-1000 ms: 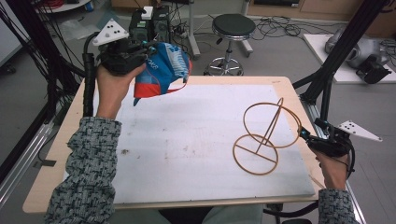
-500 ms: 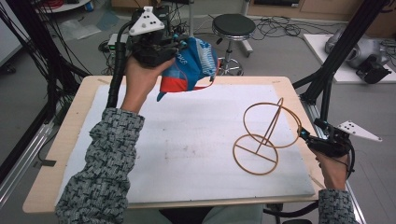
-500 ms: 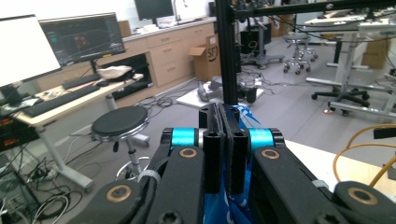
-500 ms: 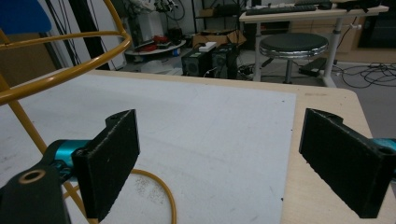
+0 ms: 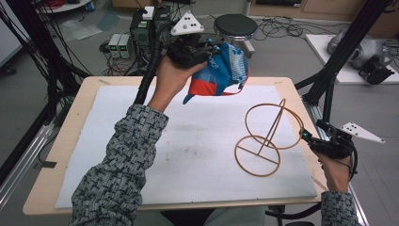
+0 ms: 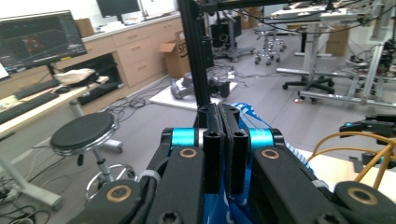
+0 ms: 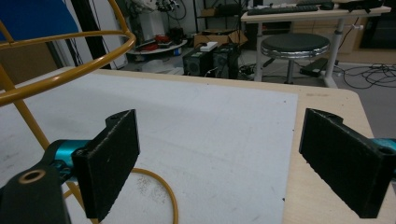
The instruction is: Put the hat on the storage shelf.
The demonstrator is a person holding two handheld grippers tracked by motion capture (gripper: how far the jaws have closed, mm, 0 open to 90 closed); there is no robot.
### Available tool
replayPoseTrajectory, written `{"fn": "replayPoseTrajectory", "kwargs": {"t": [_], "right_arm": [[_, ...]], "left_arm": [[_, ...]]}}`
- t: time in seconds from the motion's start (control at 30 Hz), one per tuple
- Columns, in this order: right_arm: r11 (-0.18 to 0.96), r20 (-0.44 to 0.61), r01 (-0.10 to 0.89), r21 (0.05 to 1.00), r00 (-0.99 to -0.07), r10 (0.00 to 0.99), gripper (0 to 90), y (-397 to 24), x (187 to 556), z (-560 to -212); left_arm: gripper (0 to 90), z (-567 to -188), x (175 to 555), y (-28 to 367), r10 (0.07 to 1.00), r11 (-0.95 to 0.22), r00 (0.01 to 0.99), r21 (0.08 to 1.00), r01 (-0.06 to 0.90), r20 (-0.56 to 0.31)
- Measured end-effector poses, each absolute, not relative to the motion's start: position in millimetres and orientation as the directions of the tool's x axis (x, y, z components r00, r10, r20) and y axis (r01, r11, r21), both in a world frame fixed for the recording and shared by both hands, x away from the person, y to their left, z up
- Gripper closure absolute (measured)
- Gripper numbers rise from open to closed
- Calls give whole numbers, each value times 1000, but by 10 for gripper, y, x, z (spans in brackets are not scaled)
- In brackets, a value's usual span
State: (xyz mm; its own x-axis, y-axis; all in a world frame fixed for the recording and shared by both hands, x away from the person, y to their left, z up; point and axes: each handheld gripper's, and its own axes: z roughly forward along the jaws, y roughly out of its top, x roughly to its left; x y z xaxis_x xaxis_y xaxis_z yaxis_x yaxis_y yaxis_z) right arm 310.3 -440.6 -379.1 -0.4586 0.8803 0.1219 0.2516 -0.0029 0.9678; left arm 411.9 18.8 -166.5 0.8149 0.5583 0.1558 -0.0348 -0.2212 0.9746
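A blue, red and white cap (image 5: 221,70) hangs in the air over the table's far edge, with my left gripper (image 5: 209,49) shut on its fabric. In the left gripper view the jaws (image 6: 219,112) are pressed together with blue cloth (image 6: 250,119) pinched between them. A yellow wire stand (image 5: 268,136) made of two rings on a slanted rod rests on the mat at the right. My right gripper (image 5: 308,137) lies low at the table's right edge, just beside the stand. Its jaws (image 7: 224,135) are wide open with nothing between them, and the stand's ring (image 7: 65,42) is to their left.
A white mat (image 5: 188,155) covers most of the wooden table (image 5: 80,108). Black frame posts (image 5: 329,80) rise at the table's right and left sides. A round stool (image 5: 235,23) and computer boxes (image 5: 141,28) stand on the floor beyond the far edge.
My left hand has carried the cap to the right along the far edge and slightly higher. The right gripper and the wire stand have stayed put.
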Motion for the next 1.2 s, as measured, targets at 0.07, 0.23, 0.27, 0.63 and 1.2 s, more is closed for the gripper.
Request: {"fn": "replayPoseTrajectory", "kwargs": {"t": [0.07, 0.23, 0.27, 0.63, 1.2], "right_arm": [[-5, 125, 254, 967, -458, 880, 114, -4399, 3106, -3793], [-3, 122, 253, 967, -458, 880, 114, -4404, 3110, -3795], [-9, 128, 254, 967, -457, 880, 114, -4400, 3108, -3796], [-8, 127, 255, 967, -455, 882, 115, -4403, 3109, -3792], [-12, 132, 256, 967, -454, 881, 114, -4411, 3100, -3784]], "left_arm": [[881, -1680, 4121, 111, 546, -223, 824, 974, -33, 153], [881, -1685, 4105, -32, 533, -218, 833, 975, -35, 149], [881, -1685, 4105, -32, 533, -218, 833, 975, -35, 149], [882, -1649, 4049, -345, 497, -203, 855, 978, -51, 148], [882, -1602, 3926, -684, 438, -177, 890, 983, -55, 129]]}}
